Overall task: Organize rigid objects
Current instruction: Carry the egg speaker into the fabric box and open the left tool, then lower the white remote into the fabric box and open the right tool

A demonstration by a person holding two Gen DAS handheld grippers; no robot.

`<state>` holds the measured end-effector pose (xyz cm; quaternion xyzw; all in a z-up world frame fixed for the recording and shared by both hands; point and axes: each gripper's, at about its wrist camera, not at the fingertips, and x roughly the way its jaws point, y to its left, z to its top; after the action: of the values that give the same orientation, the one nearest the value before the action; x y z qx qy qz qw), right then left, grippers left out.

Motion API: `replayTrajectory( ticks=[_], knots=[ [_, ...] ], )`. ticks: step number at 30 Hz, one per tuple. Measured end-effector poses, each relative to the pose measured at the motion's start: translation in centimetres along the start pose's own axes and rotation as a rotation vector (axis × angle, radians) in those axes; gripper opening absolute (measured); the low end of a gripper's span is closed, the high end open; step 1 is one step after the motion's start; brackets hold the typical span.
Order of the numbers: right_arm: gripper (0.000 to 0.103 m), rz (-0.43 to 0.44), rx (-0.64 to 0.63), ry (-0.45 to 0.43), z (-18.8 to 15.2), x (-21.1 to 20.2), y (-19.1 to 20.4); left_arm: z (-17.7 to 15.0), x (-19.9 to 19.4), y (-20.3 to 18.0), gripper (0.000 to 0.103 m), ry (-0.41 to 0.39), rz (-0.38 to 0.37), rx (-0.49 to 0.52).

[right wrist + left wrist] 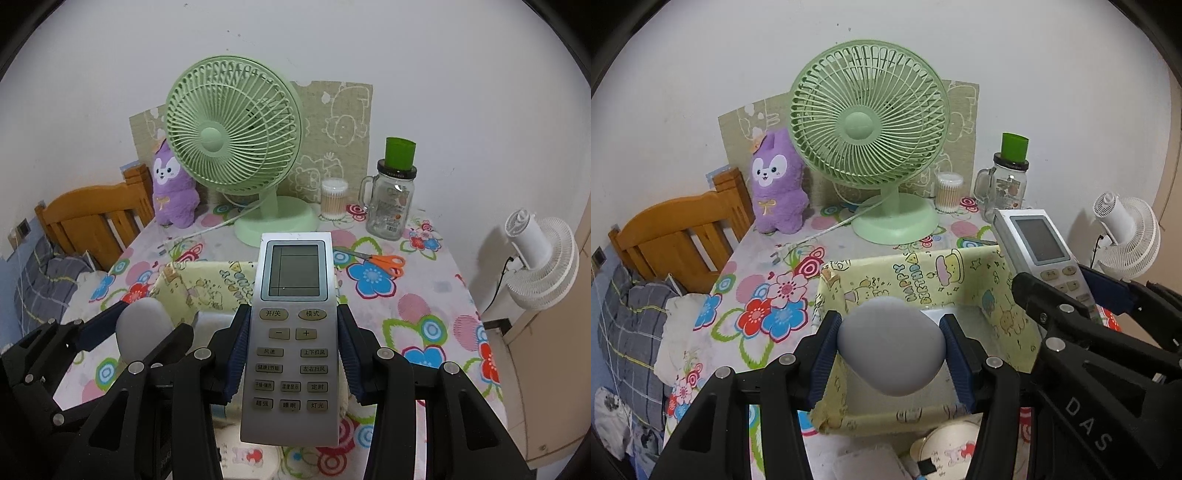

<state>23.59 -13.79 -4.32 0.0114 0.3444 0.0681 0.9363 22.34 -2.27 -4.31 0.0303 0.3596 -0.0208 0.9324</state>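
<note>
My left gripper [891, 354] is shut on a grey egg-shaped object [891, 345] and holds it over the yellow cartoon-print box [960, 273] on the flowered table. My right gripper [293, 354] is shut on a silver air-conditioner remote [293, 332], screen facing up, held above the box's right side [207, 280]. The remote also shows in the left wrist view [1039, 247], and the grey object in the right wrist view [142, 328]. A white item lies inside the box, mostly hidden.
A green desk fan [870, 129] stands at the back with its cord across the table. A purple plush [777, 184], a cotton-swab jar [948, 192], a glass mug jar [393, 199] and orange scissors [384, 263] are around. A wooden headboard [679, 236] is left, a white fan [543, 266] right.
</note>
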Motion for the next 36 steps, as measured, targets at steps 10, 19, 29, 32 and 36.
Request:
replayTrajectory(
  ticks=[10,19,29,32,36],
  knots=[
    [0.048,0.008,0.012,0.053,0.3,3.4,0.0,0.1,2.9,0.5,0.056,0.052,0.005,-0.006],
    [0.048,-0.009,0.028,0.1,-0.2,6.0,0.1,-0.4,5.2,0.6,0.056,0.105,0.0,0.004],
    [0.048,-0.03,0.007,0.138,-1.0,7.4,0.7,-1.2,6.3,0.3,0.057,0.134,-0.018,0.021],
    [0.048,-0.022,0.021,0.152,-1.4,7.8,0.7,-1.4,6.4,0.2,0.059,0.136,-0.013,0.037],
    [0.048,-0.046,0.005,0.151,-1.5,7.9,1.1,-1.6,6.3,-0.1,0.064,0.136,-0.024,0.049]
  ],
)
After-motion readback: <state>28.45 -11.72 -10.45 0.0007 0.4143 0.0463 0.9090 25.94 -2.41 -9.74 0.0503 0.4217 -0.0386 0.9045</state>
